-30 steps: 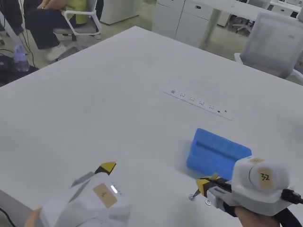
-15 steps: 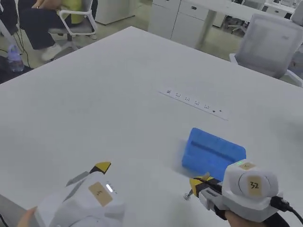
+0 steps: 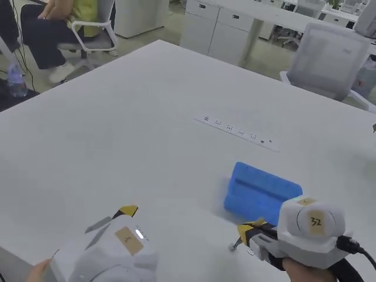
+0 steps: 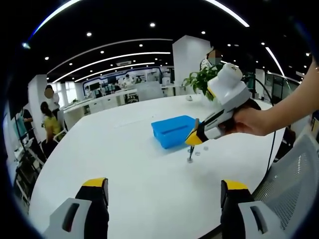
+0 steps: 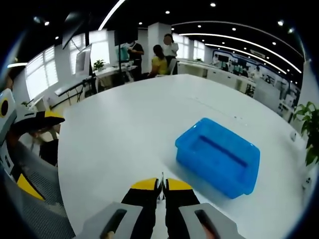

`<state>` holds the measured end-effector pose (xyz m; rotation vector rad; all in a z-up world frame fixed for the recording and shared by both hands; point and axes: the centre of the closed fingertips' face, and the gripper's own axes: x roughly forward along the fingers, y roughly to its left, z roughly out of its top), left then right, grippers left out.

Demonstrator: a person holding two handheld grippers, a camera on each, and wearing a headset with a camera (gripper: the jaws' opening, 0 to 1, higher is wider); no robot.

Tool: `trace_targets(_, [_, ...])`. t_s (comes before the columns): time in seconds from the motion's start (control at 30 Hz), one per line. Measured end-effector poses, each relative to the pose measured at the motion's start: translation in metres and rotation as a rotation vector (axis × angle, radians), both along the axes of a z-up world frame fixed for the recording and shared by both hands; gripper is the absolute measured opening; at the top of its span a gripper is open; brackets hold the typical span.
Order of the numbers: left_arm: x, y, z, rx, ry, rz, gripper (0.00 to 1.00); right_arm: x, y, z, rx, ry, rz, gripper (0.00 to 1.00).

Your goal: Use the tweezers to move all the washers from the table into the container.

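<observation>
My white bench (image 3: 117, 135) stands in an open office, with a grey chair (image 3: 329, 56) and white cabinets (image 3: 214, 26) beyond and strip lights (image 5: 112, 14) overhead.

White table (image 3: 117, 129): blue container (image 3: 261, 191), washers (image 4: 198, 152) beside it, power strip (image 3: 238, 132).

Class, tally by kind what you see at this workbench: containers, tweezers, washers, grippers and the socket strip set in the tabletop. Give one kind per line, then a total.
blue container: 1
tweezers: 1
washers: 2 that can be made out
grippers: 2, the left gripper and the right gripper
socket strip: 1
Total: 7
</observation>
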<state>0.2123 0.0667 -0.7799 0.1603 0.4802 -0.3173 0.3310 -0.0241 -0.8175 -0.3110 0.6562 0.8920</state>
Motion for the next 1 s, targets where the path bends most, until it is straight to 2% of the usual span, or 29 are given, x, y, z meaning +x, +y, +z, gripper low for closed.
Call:
trace_targets(0.27, [0.000, -0.003, 0.001, -0.005, -0.001, -0.012, 0.97, 0.009, -0.007, 0.021, 0.030, -0.001, -0.028, 0.01])
trace_targets(0.47, [0.000, -0.003, 0.000, -0.003, 0.003, -0.010, 0.97, 0.023, -0.013, 0.035, 0.042, -0.029, -0.047, 0.01])
trace_targets(0.77, [0.000, -0.002, 0.000, 0.002, 0.004, -0.008, 0.97, 0.044, -0.004, 0.059, 0.051, -0.094, -0.035, 0.01])
trace_targets(1.0, [0.000, -0.001, -0.002, 0.014, 0.008, -0.006, 0.97, 0.065, 0.003, 0.066, 0.053, -0.128, -0.045, 0.01])
